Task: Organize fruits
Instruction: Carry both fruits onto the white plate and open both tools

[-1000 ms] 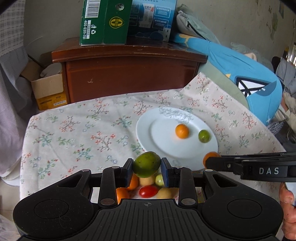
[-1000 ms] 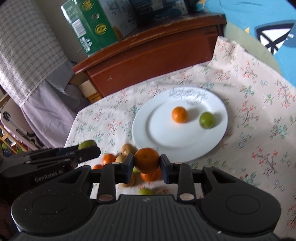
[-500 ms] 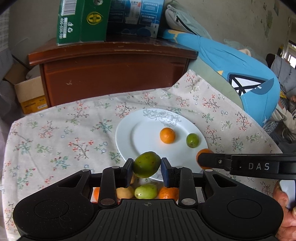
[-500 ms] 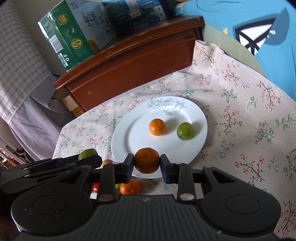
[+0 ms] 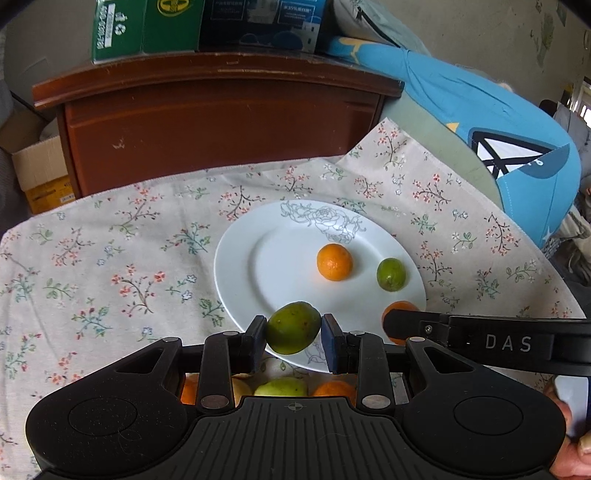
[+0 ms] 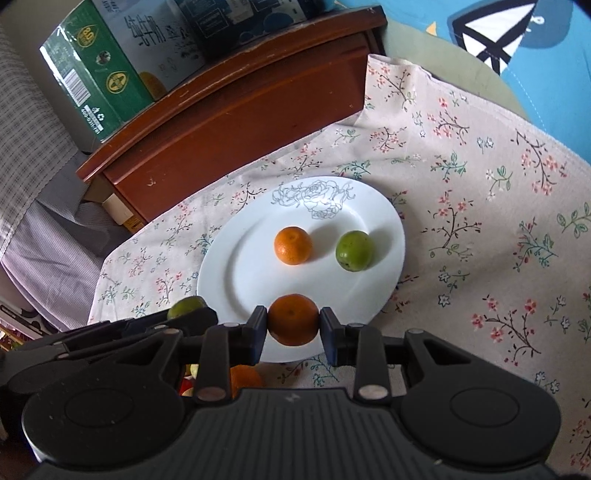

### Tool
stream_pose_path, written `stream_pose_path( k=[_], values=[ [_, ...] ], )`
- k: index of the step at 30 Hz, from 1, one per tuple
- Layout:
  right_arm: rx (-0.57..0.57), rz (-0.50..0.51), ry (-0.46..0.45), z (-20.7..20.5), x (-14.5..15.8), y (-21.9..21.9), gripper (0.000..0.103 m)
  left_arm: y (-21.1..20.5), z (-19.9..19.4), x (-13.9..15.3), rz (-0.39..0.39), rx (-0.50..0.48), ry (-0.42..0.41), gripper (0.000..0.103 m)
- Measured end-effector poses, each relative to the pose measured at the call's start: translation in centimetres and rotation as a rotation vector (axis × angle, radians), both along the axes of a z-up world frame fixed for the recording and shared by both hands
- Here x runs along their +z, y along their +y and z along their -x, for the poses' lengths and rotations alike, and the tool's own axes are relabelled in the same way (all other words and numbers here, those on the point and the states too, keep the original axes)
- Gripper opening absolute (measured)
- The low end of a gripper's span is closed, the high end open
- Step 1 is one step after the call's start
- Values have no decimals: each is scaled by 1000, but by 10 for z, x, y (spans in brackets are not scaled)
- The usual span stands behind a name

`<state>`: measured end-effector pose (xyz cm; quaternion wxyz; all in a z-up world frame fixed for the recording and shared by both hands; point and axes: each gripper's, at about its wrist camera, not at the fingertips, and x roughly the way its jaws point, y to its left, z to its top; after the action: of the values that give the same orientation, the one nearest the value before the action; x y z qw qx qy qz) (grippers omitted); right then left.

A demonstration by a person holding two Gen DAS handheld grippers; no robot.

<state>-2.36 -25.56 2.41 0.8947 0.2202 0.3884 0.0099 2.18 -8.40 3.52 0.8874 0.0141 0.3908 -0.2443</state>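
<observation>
Ahead of you a floral-printed beige tablecloth (image 5: 110,266) covers the table, and behind it stands a dark reddish-brown wooden cabinet (image 5: 221,122). On the cabinet top you see a green-and-white printed carton (image 6: 99,74) beside a dark blue box (image 5: 258,22). To your right lies a bright blue cushion with a white sailboat design (image 5: 498,129), and an open cardboard box (image 5: 40,173) sits left of the cabinet.

Glossy white glazed plate (image 5: 258,266) on matt floral cloth (image 5: 110,266); scuffed varnished wooden cabinet (image 5: 221,125); matt ribbed black plastic gripper body (image 6: 291,435).
</observation>
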Motion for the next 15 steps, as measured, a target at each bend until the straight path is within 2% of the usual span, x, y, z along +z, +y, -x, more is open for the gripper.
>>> stream_pose_path(
  k=[8,10,12,15],
  values=[
    [-44,-32,7,-6,-8,-8,34,-6,-11,-5,17,30,16,32],
    [-55,-42,-3,-5,-7,-10,34,-6,-11,-1,19,47,9,40],
    [-65,-46,-15,-4,-4,-12,35,-4,-9,4,23,68,-11,54],
    [-79,-53,-24,-2,-2,-15,35,-1,-5,15,14,84,-41,60]
  ],
)
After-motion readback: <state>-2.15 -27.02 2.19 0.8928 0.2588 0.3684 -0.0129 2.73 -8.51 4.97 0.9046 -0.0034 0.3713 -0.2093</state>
